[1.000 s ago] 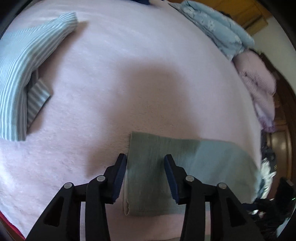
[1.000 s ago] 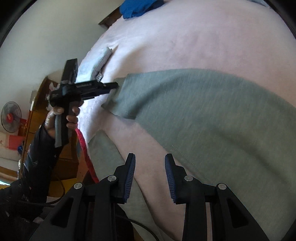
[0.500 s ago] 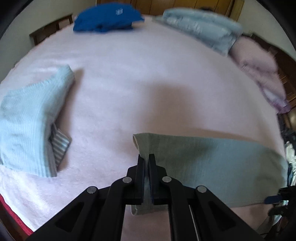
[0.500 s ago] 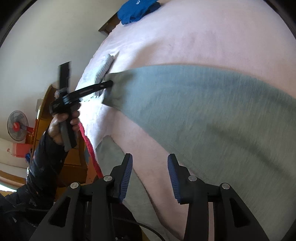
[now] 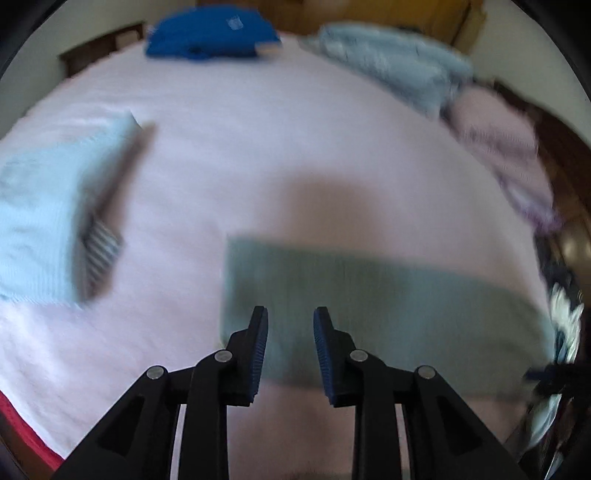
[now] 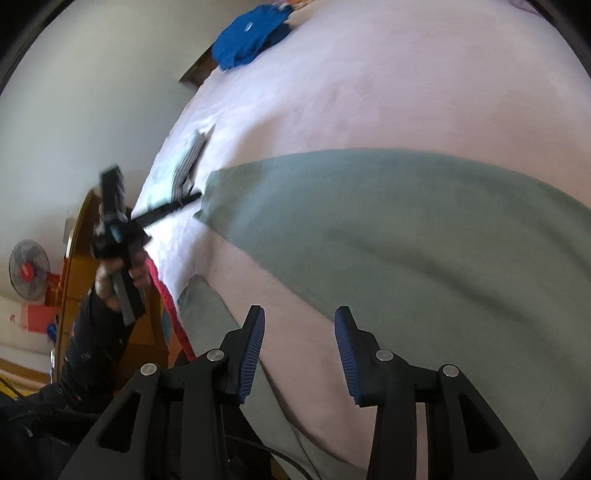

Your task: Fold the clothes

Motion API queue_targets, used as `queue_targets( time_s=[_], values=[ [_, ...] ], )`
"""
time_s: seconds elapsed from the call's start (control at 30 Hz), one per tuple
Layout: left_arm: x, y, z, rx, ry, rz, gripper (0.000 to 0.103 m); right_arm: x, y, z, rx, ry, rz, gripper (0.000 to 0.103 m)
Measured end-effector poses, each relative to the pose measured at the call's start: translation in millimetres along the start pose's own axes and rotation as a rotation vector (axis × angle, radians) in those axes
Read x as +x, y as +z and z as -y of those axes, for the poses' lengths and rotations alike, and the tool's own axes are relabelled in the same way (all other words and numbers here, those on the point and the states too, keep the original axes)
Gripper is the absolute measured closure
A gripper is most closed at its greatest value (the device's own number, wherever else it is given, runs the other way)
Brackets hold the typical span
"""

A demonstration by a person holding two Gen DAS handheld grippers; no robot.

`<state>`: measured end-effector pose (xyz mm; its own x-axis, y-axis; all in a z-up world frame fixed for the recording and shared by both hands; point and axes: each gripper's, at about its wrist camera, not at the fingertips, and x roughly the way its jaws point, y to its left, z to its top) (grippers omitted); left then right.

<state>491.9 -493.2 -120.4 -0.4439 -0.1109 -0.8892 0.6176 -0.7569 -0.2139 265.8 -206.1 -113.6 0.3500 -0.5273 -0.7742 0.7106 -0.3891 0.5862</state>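
A grey-green cloth lies flat as a long folded band on the pink bed cover. My left gripper hovers over the band's left end. Its jaws are opening, and the pads press on nothing; the cloth only shows behind the gap. In the right wrist view the same cloth stretches across to the right. My right gripper stands open over bare cover just short of the cloth's near edge. The left gripper, held by a person's hand, has its tips at the cloth's left corner.
A folded light-blue striped garment lies to the left. A blue garment, a pale blue pile and a lilac pile line the far side. Another grey-green piece hangs over the bed's red-trimmed near edge.
The left gripper shut on the cloth's left end half a second ago, then let go and drew back with its jaws apart. The right gripper shifted along the cloth's near edge and stayed open.
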Motion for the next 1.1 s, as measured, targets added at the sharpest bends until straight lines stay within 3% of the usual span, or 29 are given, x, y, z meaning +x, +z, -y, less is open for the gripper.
queue_targets(
  time_s=[0.07, 0.2, 0.33, 0.4, 0.47, 0.5, 0.63, 0.8, 0.9, 0.93, 1.0, 1.1],
  values=[
    [22.8, -9.2, -3.4, -0.013, 0.075, -0.09, 0.081, -18.0, -10.2, 5.3, 0.009, -0.022, 0.022, 0.063],
    [-0.4, -12.7, 0.0, -0.053, 0.079, -0.031, 0.081, -68.4, -39.5, 22.3, 0.031, -0.094, 0.087, 0.063],
    [-24.2, -33.1, 30.2, 0.047, 0.012, 0.007, 0.08, -128.8, -77.8, 60.8, 0.115, -0.202, 0.177, 0.062],
    [-10.4, -40.3, 35.9, 0.071, 0.047, -0.049, 0.071, -158.6, -98.3, 92.0, 0.199, -0.269, 0.228, 0.062],
    [9.2, -47.8, 35.9, 0.044, 0.133, -0.141, 0.071, -189.4, -115.7, 125.3, 0.287, -0.321, 0.292, 0.062],
    [6.8, -49.6, 36.1, 0.024, 0.14, -0.127, 0.071, -204.7, -123.2, 141.3, 0.33, -0.337, 0.327, 0.062],
    [-20.0, -57.1, 75.6, 0.058, -0.009, -0.087, 0.071, -249.5, -135.4, 198.8, 0.451, -0.389, 0.417, 0.061],
    [-16.4, -82.1, 157.1, 0.209, -0.119, -0.129, 0.071, -242.5, -102.5, 251.4, 0.506, -0.386, 0.383, 0.061],
    [12.7, -89.2, 189.0, 0.254, -0.108, -0.193, 0.069, -227.5, -82.6, 285.8, 0.555, -0.435, 0.347, 0.061],
    [19.7, -92.0, 194.4, 0.271, -0.068, -0.196, 0.068, -222.2, -76.1, 297.7, 0.575, -0.459, 0.332, 0.061],
    [17.9, -95.3, 204.2, 0.318, -0.015, -0.178, 0.067, -211.6, -72.7, 314.0, 0.623, -0.474, 0.294, 0.061],
    [2.7, -96.8, 209.1, 0.331, -0.025, -0.182, 0.067, -213.1, -69.0, 318.8, 0.618, -0.459, 0.325, 0.06]
  ],
)
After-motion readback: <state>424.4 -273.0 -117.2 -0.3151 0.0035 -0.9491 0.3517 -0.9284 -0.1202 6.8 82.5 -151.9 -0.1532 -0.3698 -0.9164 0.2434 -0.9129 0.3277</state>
